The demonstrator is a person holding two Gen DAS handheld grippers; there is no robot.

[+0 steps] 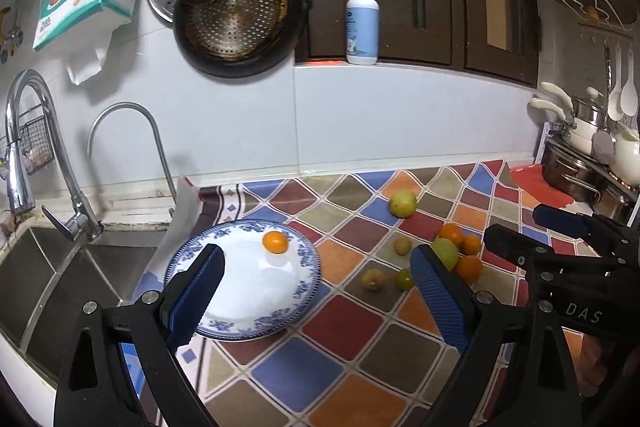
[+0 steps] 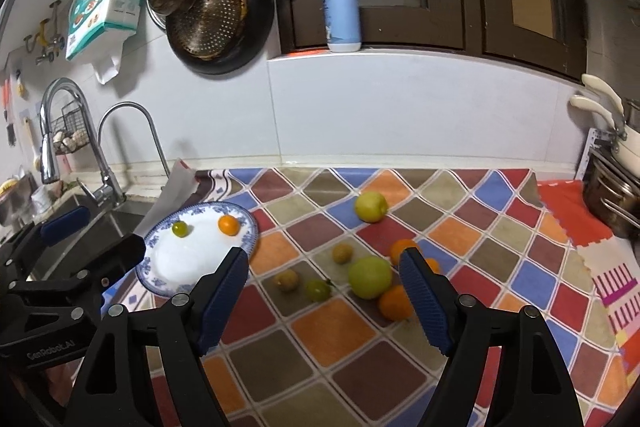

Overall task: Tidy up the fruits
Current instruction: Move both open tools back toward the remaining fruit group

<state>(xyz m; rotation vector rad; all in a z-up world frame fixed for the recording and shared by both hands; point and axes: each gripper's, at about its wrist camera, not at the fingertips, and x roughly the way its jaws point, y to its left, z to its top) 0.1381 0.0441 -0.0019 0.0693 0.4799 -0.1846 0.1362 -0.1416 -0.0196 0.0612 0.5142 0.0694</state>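
Both claws hang spread and empty above the diamond-patterned cloth [image 2: 336,331] — the left gripper [image 1: 316,291] over the blue-rimmed white plate [image 1: 304,291], the right gripper [image 2: 324,291] over the loose fruit. On that plate lie a small orange citrus [image 2: 228,225] and a small green fruit [image 2: 180,229], apart. Beside it cluster a large green apple [image 2: 370,277], oranges [image 2: 394,303] and small yellowish fruits [image 2: 342,253] — a second pale green apple [image 2: 371,207] sits farther back.

A blue-patterned plate [image 1: 308,267] holding one small orange [image 1: 275,241] sits beside the sink [image 1: 60,267] on a checkered table [image 1: 320,367]. The left gripper [image 1: 320,291] hangs above with fingers [image 1: 196,291] spread wide; loose green and orange fruits [image 1: 448,255] cluster to the right.
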